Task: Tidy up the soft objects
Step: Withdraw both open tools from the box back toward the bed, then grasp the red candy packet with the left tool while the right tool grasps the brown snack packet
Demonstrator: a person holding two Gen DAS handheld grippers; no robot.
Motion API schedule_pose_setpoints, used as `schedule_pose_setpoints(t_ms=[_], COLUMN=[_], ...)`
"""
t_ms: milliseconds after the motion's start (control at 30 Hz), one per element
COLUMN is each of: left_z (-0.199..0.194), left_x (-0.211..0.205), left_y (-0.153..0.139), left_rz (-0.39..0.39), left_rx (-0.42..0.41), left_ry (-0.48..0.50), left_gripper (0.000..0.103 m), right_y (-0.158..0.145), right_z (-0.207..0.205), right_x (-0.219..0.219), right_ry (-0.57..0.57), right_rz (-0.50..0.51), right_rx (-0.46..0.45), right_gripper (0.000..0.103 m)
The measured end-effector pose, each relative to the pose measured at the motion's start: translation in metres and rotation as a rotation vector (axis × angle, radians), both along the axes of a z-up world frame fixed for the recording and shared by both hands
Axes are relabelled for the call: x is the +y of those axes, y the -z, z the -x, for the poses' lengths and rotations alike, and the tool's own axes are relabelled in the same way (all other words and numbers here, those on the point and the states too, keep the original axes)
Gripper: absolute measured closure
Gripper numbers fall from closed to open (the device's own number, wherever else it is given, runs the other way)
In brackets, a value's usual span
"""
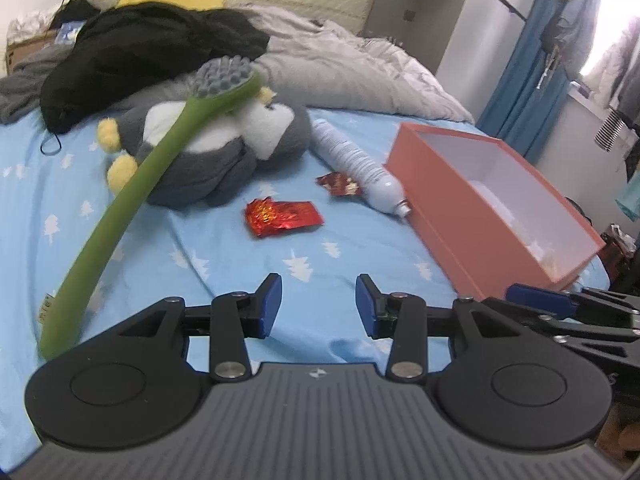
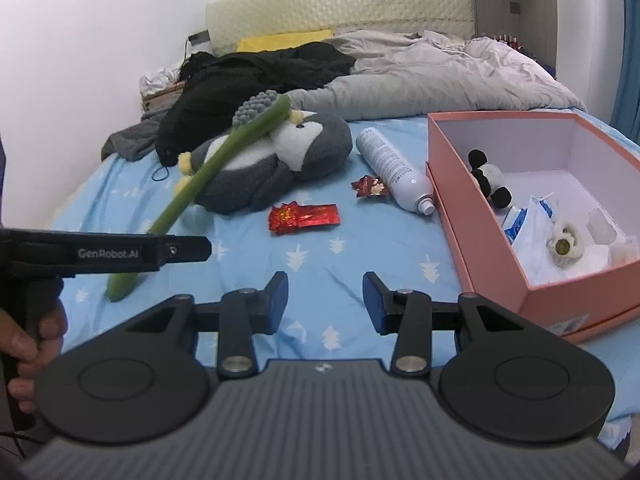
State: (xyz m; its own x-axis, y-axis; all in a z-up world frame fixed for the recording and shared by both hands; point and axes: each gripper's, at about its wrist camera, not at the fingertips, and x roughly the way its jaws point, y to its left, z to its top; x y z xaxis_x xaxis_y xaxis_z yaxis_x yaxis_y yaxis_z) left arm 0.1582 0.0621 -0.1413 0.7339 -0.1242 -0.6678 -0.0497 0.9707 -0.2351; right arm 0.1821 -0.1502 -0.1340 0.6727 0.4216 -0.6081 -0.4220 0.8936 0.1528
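Blue bedsheet (image 2: 328, 264) printed with white trees forms the work surface, and we take the open pink box (image 2: 472, 236) as our landmark. Inside the box we see a small panda plush (image 2: 490, 180), a white plastic packet (image 2: 532, 220) and a pale flower-like trinket (image 2: 564, 242). Just left of the box lies a white spray can (image 2: 394, 170), its nozzle close to the box wall; further left are two red foil wrappers (image 2: 304, 218), then the grey penguin plush (image 2: 276, 160), well apart from the box. A green long-handled brush (image 2: 208, 172) rests across the penguin, its grey nubbed head raised above the toy's head. Beyond the penguin are black clothing (image 2: 240, 76) and a grey duvet (image 2: 420, 72). We judge the main risk to be the brush: lifting the penguin would likely tip it off, or a grip could catch the handle instead of the plush. The can could also roll if nudged. The penguin looks large relative to the free space in the box and may not seat fully. The left gripper (image 1: 319, 304) is held low, facing the wrappers, jaws apart and empty. The right gripper (image 2: 325, 304) sits level beside it, nearer the box, fingers likewise spread with nothing between them.
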Motion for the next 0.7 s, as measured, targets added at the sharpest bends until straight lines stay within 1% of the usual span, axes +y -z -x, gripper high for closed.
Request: schedule_pose_setpoints(t_ms=[100, 333, 400, 533, 700], left_z=[-0.018, -0.057, -0.068, -0.092, -0.116], left_x=[0.006, 0.013, 0.018, 0.029, 0.042], left_y=[0.015, 0.047, 0.056, 0.072, 0.089], left_rz=[0.003, -0.007, -0.015, -0.012, -0.010], left_rx=[0.022, 0.056, 0.059, 0.063, 0.060], left_ry=[-0.003, 0.006, 0.000, -0.020, -0.050], left_gripper=[0.056, 0.056, 0.052, 0.051, 0.044], right_y=[0.007, 0.029, 0.035, 0.045, 0.054], right_z=[-0.014, -0.048, -0.057, -0.078, -0.103], right_x=[0.004, 0.011, 0.014, 0.021, 0.033], right_ry=[0.002, 0.025, 0.029, 0.035, 0.024], right_rz=[0.022, 0.015, 0.016, 0.022, 0.021], right_rx=[-0.006, 0.006, 0.000, -0.005, -0.015], right_gripper=[0.059, 0.059, 0.059, 0.059, 0.059])
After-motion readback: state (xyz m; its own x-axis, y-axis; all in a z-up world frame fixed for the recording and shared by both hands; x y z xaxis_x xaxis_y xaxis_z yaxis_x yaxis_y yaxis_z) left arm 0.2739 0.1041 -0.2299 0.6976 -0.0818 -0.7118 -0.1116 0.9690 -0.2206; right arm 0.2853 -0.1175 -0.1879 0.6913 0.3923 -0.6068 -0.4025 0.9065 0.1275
